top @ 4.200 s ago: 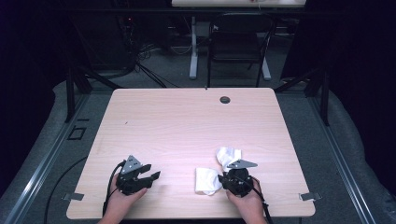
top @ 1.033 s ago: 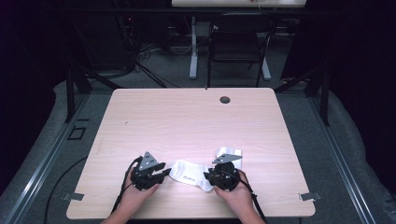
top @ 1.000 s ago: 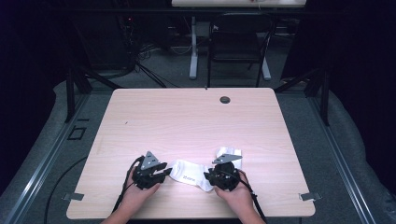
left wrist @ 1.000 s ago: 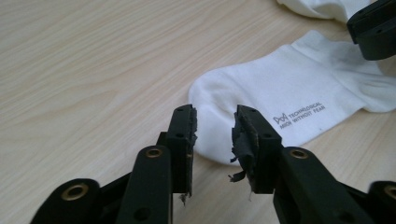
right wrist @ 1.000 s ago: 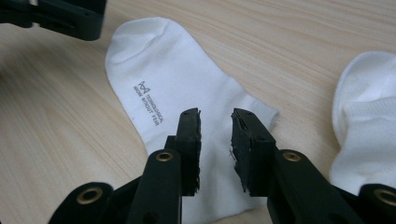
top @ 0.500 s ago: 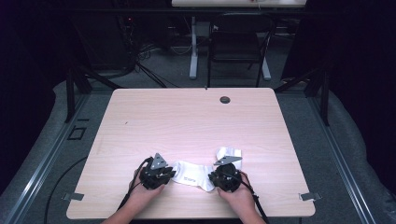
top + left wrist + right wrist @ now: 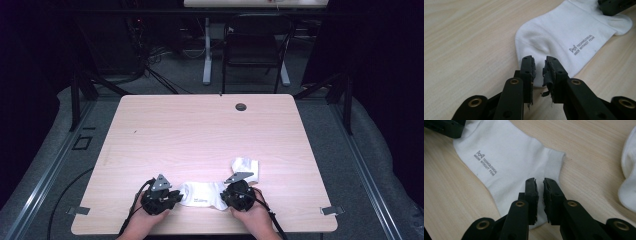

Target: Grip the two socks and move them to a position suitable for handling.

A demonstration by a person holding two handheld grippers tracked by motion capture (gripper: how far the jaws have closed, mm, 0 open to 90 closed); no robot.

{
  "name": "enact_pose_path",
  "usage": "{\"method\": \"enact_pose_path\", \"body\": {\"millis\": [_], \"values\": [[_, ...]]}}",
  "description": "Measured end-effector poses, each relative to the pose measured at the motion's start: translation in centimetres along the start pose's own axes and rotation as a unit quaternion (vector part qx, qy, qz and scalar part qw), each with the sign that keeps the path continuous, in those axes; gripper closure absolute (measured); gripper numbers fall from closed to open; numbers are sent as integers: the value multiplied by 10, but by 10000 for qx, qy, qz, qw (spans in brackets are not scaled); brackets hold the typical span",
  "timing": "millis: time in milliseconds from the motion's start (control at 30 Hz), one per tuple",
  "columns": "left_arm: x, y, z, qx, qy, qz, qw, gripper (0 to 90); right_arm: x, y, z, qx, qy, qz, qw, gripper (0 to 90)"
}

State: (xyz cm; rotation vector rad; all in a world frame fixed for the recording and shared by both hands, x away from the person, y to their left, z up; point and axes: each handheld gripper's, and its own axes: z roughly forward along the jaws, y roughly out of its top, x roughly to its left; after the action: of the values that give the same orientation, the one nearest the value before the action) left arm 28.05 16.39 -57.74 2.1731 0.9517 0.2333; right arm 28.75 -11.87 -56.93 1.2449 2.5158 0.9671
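A white sock [image 7: 202,193] lies flat on the worktop [image 7: 200,135] near its front edge, stretched between the two grippers. The left gripper [image 7: 161,196] sits at the sock's left end; in the left gripper view its jaws are nearly closed, with the sock's rounded end [image 7: 537,76] pinched in the narrow gap between them. The right gripper [image 7: 239,192] sits at the sock's right end; in the right gripper view its jaws are likewise drawn close, clamped on the edge of the sock [image 7: 506,167] just below the ribbed cuff [image 7: 554,162]. Small grey printed lettering with a logo [image 7: 582,43] runs across the middle of the sock and reads clearly in both gripper views. A second white sock [image 7: 246,167] lies crumpled on the worktop just behind the right gripper; its edge shows at the right side of the right gripper view [image 7: 627,182]. A round dark grommet [image 7: 241,106] sits near the worktop's far edge, well apart from the socks. A hand [image 7: 145,220] holds each gripper from the front edge. A dark chair [image 7: 255,45] stands beyond the worktop.
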Motion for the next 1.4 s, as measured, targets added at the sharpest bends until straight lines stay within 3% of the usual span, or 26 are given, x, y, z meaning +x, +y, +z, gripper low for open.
{"method": "enact_pose_path", "body": {"millis": [200,333,433,567,700,900,1000,1100,1267,1400], "values": [[-4,-6,-4,-17,-19,-14,10000,762,1,-5,-2,-65,121,125,9998,820],[-4,-6,-5,-88,-78,-88,9999,728,2,-4,-3,-43,138,24,9999,801],[-3,-3,-8,-230,-59,-46,9997,697,2,-2,-9,-256,232,16,9994,793],[0,1,-15,-431,-56,-111,9990,647,-2,1,-22,-540,71,0,9985,764],[9,2,-21,-579,43,-239,9980,616,-19,3,-36,-750,-309,81,9967,763],[19,2,-23,-633,172,-365,9972,604,-58,3,-46,-878,-740,667,9911,752],[20,3,-24,-626,159,-356,9973,602,-70,7,-41,-869,-860,876,9886,739],[20,2,-23,-631,187,-331,9973,598,-76,10,-31,-763,-1030,932,9874,719],[21,2,-21,-604,239,-298,9974,592,-82,14,-16,-616,-1175,931,9868,719],[22,2,-19,-599,207,-318,9975,589,-84,17,-8,-532,-1154,956,9873,736]]}}
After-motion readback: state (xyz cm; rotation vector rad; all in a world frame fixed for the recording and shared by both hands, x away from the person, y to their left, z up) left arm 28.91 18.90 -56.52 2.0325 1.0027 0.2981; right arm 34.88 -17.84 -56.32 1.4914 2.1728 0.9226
